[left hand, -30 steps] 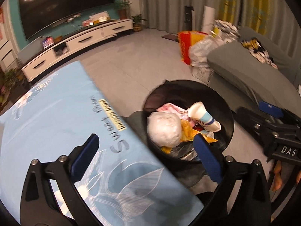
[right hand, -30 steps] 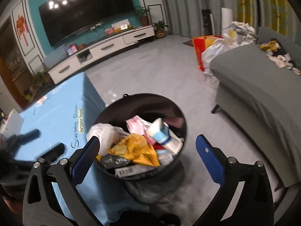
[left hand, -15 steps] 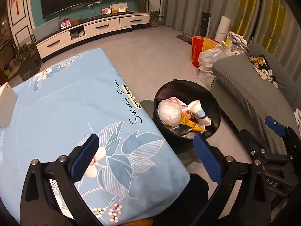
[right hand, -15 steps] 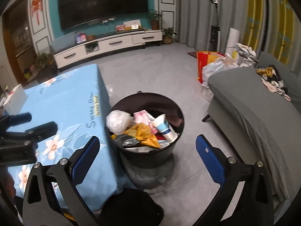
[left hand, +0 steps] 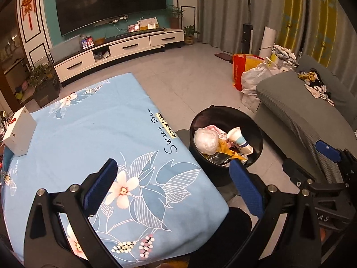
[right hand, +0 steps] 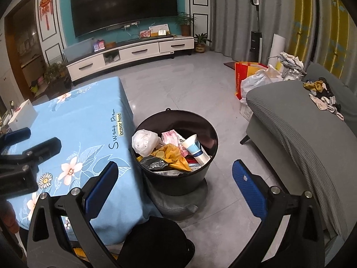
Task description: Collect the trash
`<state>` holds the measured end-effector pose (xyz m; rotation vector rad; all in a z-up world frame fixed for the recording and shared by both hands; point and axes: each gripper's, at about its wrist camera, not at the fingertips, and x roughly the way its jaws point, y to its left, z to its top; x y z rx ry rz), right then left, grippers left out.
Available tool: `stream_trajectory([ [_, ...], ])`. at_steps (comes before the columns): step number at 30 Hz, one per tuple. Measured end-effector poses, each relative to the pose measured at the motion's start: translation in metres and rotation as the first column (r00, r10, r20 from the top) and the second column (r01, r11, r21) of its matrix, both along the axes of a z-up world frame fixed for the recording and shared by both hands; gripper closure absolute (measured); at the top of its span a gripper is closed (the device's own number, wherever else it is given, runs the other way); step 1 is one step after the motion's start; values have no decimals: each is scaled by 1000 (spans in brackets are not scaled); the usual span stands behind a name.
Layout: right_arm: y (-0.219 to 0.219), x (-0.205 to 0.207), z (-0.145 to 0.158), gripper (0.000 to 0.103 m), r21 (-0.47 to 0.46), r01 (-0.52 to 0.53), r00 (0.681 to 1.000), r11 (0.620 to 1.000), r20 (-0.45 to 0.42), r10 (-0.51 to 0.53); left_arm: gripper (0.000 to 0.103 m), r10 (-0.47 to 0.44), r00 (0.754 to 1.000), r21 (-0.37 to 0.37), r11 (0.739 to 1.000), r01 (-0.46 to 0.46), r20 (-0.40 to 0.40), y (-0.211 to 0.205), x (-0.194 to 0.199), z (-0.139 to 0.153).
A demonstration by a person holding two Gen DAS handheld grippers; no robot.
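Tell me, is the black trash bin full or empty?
Nearly full. The black trash bin holds a heap reaching near its rim: a white bag, a yellow wrapper and a tipped paper cup.

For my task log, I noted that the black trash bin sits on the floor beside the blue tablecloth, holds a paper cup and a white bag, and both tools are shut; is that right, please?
Not quite: both the left tool and right tool are open and empty, as each wrist view shows. The rest holds: the black trash bin stands beside the blue tablecloth, holding the paper cup and white bag.
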<state>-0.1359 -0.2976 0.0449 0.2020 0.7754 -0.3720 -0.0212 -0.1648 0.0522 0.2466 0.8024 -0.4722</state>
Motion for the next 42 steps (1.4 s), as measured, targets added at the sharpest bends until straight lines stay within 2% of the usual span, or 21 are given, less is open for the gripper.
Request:
stream_trajectory([
  [9,-2,1,2,3,-6,2,1000,1000,8,-2,3,-10,1000,23,1000,10,8,-6,-4,-3],
  [42,2,4,2,3,-20,-9,1000,1000,-3,9,3,-3,1000,25,1000,2,10,-2,-4,-5],
])
